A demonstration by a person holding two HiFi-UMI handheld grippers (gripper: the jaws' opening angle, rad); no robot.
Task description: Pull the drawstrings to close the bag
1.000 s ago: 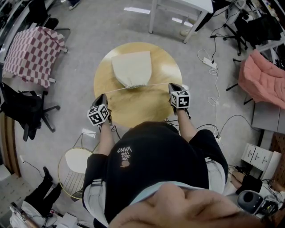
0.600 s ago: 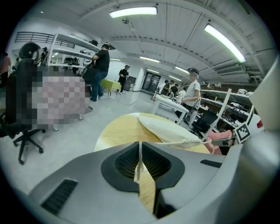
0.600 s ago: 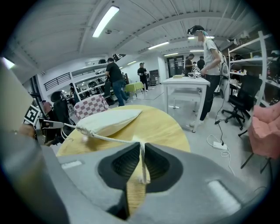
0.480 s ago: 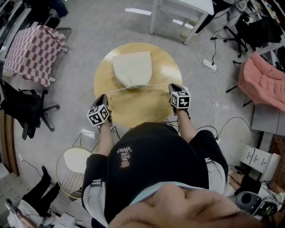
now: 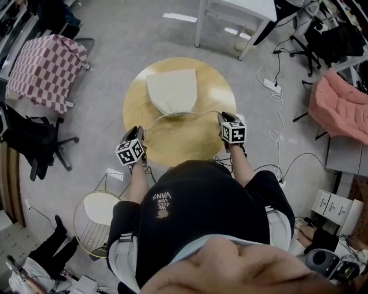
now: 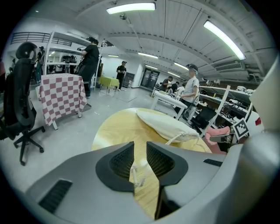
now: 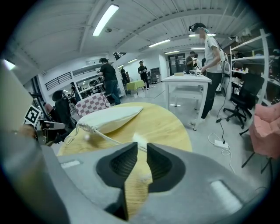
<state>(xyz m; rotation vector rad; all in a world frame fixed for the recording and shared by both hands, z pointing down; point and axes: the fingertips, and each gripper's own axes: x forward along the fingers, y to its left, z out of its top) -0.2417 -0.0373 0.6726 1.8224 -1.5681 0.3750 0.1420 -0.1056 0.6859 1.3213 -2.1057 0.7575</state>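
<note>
A cream drawstring bag [image 5: 171, 91] lies on the round wooden table [image 5: 214, 92], its gathered mouth facing me. The white drawstring [image 5: 185, 113] runs slack from the mouth toward both grippers. At the table's near left edge, my left gripper [image 5: 138, 132] has its jaws opening, and the string's loose end [image 6: 139, 172] hangs in the gap. My right gripper [image 5: 223, 116] is at the near right edge, jaws also opening, with the string's knotted end [image 7: 139, 141] lying just ahead of them. The bag [image 6: 168, 125] [image 7: 109, 118] shows in both gripper views.
On the floor around the table are a checked-cloth table [image 5: 43, 69], a black office chair [image 5: 34, 143], a white wire stool [image 5: 98, 218], a white table [image 5: 236, 11], a pink-draped chair [image 5: 339, 103] and cables [image 5: 276, 92]. Several people stand in the background.
The drawstring was pulled taut in a straight line between the grippers; now it sags in a loose curve. Both grippers have shifted slightly.
</note>
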